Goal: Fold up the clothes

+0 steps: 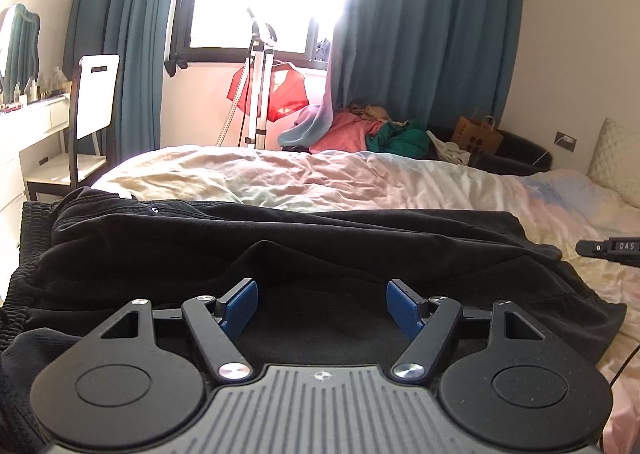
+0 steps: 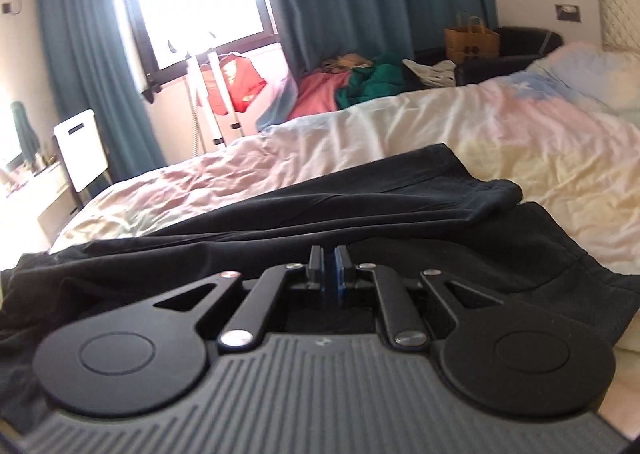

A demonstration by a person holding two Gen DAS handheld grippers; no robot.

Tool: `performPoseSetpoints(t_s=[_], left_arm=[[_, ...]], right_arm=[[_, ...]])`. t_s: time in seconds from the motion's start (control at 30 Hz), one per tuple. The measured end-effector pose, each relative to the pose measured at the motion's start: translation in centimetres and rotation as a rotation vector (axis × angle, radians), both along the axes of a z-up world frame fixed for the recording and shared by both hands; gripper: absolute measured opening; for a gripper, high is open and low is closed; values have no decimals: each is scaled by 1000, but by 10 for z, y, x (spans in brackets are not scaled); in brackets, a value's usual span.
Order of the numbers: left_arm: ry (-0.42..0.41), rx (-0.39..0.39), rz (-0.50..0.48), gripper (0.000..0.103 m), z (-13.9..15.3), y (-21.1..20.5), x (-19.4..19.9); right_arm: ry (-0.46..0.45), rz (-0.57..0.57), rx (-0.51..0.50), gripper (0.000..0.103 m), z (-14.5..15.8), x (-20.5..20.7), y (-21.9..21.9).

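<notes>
Seemingly between folds, black trousers (image 1: 304,238) lay spread across the near edge of a bed (image 1: 320,174) with a pale, rumpled duvet. From the left wrist view, the elastic waistband sat at nine o'clock and the legs ran toward three o'clock, with soft ridges along the middle. The left gripper (image 1: 322,304) hung just above the cloth at six o'clock, its blue-padded fingers (image 1: 240,304) spread wide with nothing between them. At three o'clock, the dark tip of the other tool poked into view.

From the right wrist view, the right gripper (image 2: 329,268) hung over the trousers (image 2: 360,198) with its fingers closed to a thin slit; no cloth showed between them, though the view was blurred. The leg ends lay at about two o'clock, one leg bunched over the other.

Beyond the bed, at twelve o'clock, stood a bright window with teal curtains (image 1: 420,34), and a heap of clothes (image 1: 360,130) at one o'clock.

Judging by this, neither tool held the garment, so a fresh grasp seemed due. The next move would likely call for opening the right fingers, pinching the leg ends and waistband, and carrying one over the other without dragging the duvet.
</notes>
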State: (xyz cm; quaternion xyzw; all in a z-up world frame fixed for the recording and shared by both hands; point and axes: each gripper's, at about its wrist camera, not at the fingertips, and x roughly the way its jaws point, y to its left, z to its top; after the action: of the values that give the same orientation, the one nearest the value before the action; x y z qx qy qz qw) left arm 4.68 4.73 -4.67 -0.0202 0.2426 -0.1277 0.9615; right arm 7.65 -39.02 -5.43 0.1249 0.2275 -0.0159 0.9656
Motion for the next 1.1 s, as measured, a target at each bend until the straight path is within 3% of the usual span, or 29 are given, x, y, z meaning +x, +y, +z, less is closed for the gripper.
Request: performPoseSetpoints(t_s=[0.13,0.33,0.53,1.0,1.03,1.1], left_arm=[[19,-6,0,76,-4,4,-28],[6,34,5,76,-3,-1,-51],[7,46,28,78,-2,-2,-58],[178,39,177,86,-32,39,-39],[190,37,190,87,-33,42,-37],[213,22,215,89,-34,50,-36]], right_arm=[[-59,65,-28,10,19,-37,32],[-71,107,-58,10,16,-66,54],[-74,101,-71,10,11,-67,53],[-34,49,-101,10,-5,-57,51],[-34,53,-104,11,-5,-58,51],[-36,66,-96,30,-5,-58,51]])
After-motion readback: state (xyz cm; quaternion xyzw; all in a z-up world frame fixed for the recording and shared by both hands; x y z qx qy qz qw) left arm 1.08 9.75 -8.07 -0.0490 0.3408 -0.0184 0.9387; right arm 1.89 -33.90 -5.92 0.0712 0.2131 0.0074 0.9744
